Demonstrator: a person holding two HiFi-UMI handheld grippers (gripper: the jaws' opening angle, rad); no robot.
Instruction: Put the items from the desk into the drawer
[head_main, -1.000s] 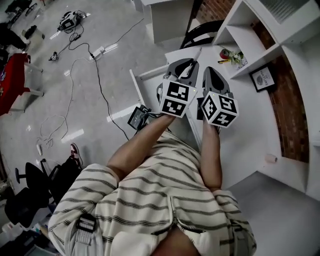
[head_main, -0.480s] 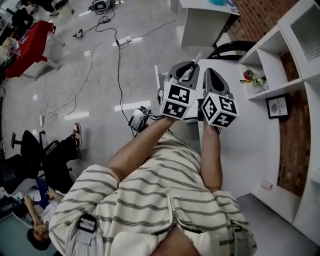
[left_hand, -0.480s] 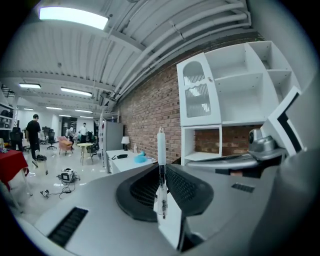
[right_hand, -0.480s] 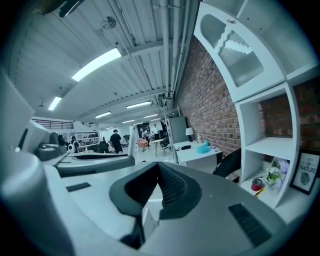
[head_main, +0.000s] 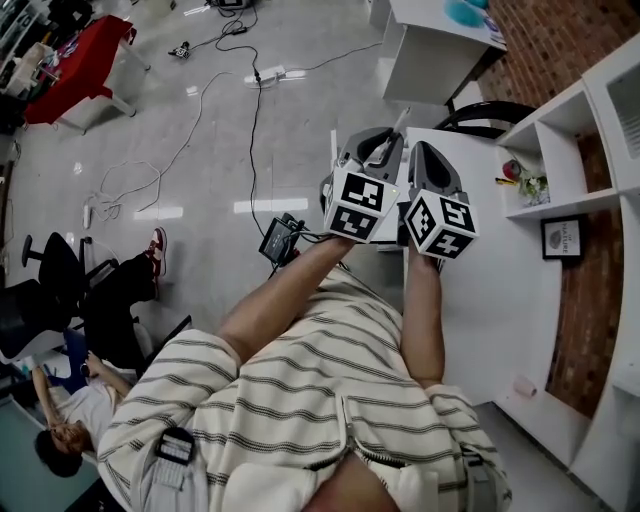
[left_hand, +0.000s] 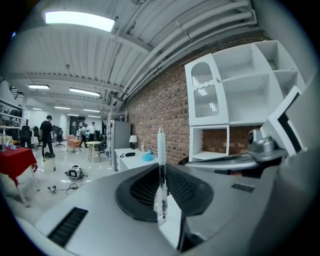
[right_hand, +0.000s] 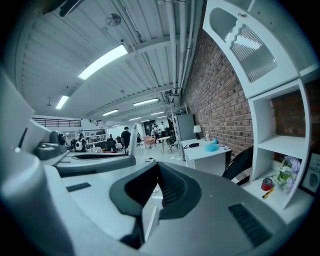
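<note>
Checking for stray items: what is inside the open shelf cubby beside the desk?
In the cubby: a small red roll, a yellow stick and a flower bunch. The corner behind the flowers is covered.

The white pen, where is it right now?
In the left gripper view, the white pen stands upright, clamped in the left hand-held gripper, with the white shelf unit to its right.

Glossy grey floor, smooth matt white desk, rough red brick wall, soft striped cloth shirt, smooth plastic pen with clear barrel
</note>
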